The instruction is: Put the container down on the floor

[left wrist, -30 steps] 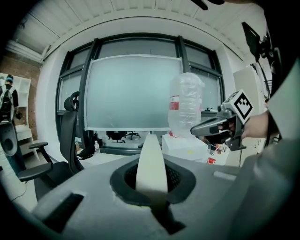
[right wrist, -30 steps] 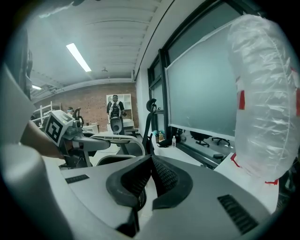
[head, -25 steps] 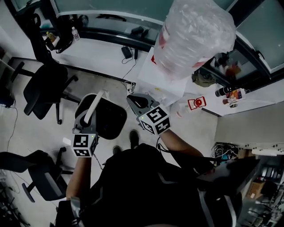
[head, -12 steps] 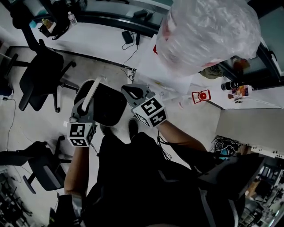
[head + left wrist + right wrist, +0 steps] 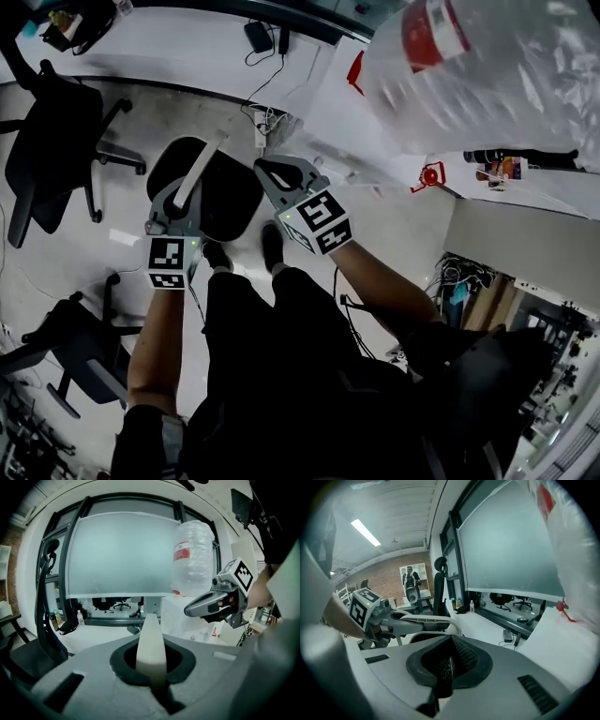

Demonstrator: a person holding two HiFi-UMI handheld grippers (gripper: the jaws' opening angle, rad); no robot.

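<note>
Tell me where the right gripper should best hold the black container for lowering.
Grip the right-side rim of the black container, approached from the right, opposite the white strip that the left gripper is shut on. It hangs between both grippers, so opposed holds should keep it level. The right gripper looks shut beside that rim; whether it pinches it is unclear.

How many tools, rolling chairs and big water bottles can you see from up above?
Tools: 2, the left tool and the right tool
Rolling chairs: 2, one at the top left, one at the bottom left
Big water bottle: 1
Total: 5
</note>
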